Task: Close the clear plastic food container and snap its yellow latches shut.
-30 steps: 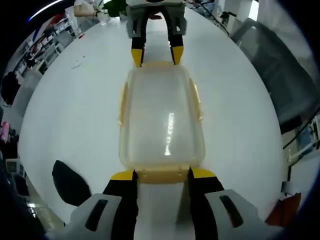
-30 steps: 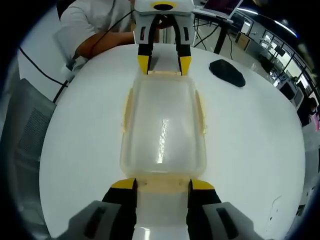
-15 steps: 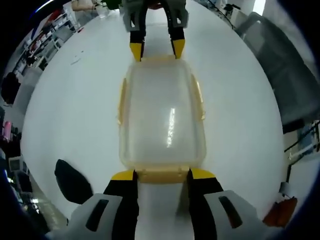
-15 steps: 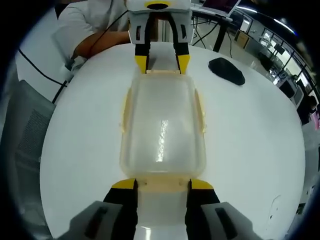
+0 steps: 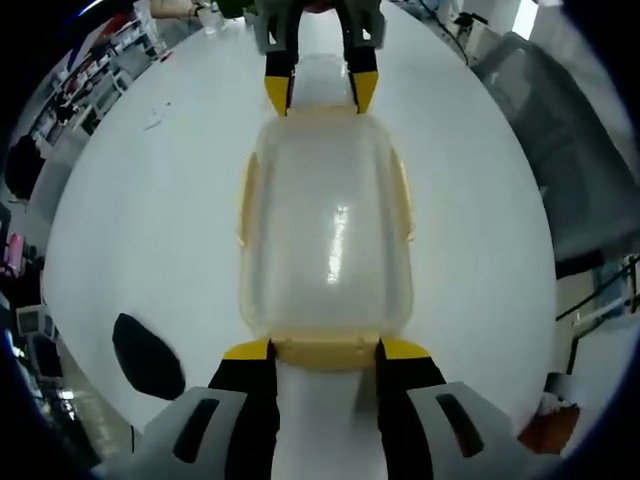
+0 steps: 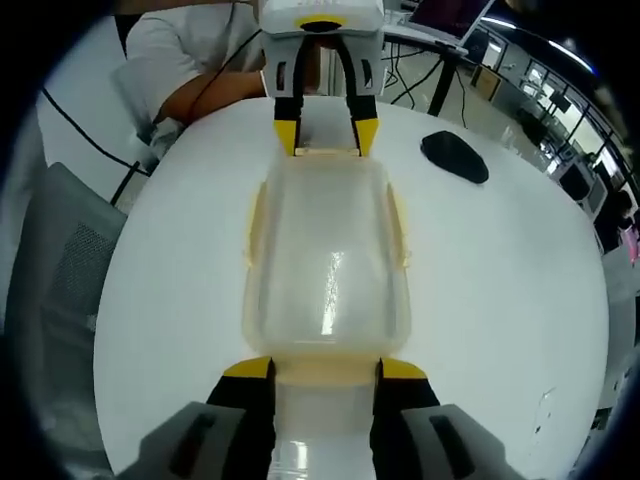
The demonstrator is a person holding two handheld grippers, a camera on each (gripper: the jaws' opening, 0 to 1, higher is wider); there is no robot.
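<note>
The clear plastic container lies lengthwise on the white table with its lid on. Yellow side latches run along both long edges. My left gripper is open, its yellow-tipped jaws straddling the near end latch. My right gripper stands at the far end, jaws either side of that end's latch. In the right gripper view the same container lies between my open right gripper and the left gripper.
A black mouse lies on the table beside the left gripper. A grey mesh chair stands past the table edge. A person in a white sleeve sits behind the left gripper.
Both views have shifted a little. In the right gripper view the near yellow end latch shows less than before. The container has stayed between the two grippers.
</note>
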